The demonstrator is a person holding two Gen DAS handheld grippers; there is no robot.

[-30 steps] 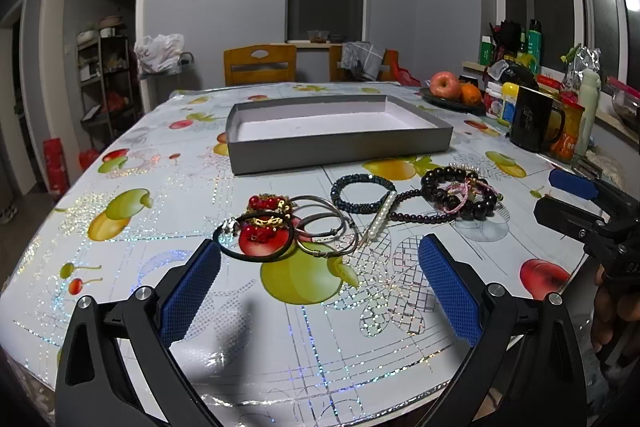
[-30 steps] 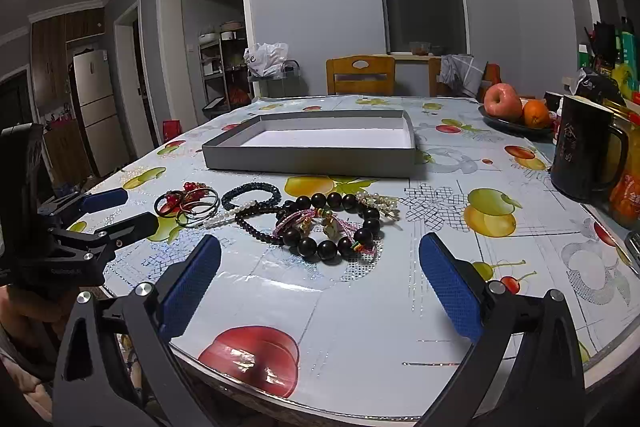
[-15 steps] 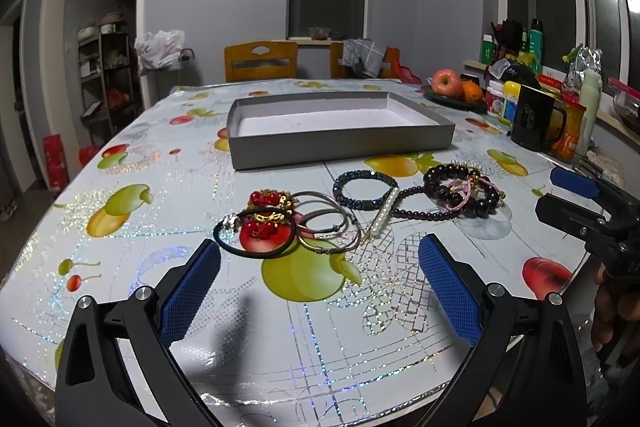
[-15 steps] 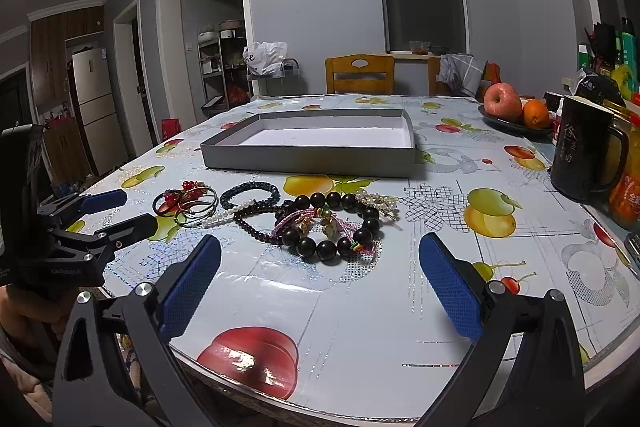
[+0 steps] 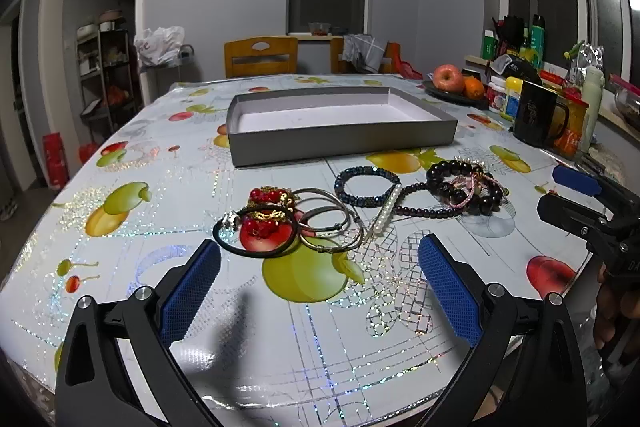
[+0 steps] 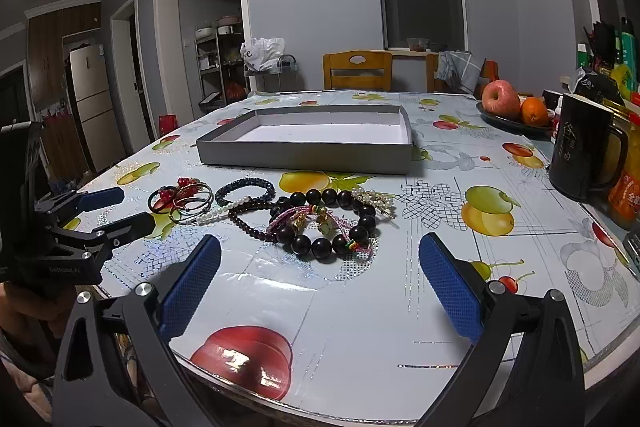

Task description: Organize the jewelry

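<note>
Task not yet begun: the grey tray (image 5: 340, 143) holds nothing, and all the jewelry (image 5: 352, 211) lies on the surface in front of it. Left hand-held gripper (image 5: 320, 291) and right hand-held gripper (image 6: 320, 283) hover spread apart, holding nothing. Only the right wrist view shows the refrigerator (image 6: 90, 95) beyond the tray.

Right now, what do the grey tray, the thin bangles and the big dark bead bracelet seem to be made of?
Grey tray: likely cardboard, matte grey walls, white inside.
Thin bangles: probably metal, silvery with a sheen.
Big dark bead bracelet: glossy round beads, near black; wood, stone or glass, cannot tell which.
</note>
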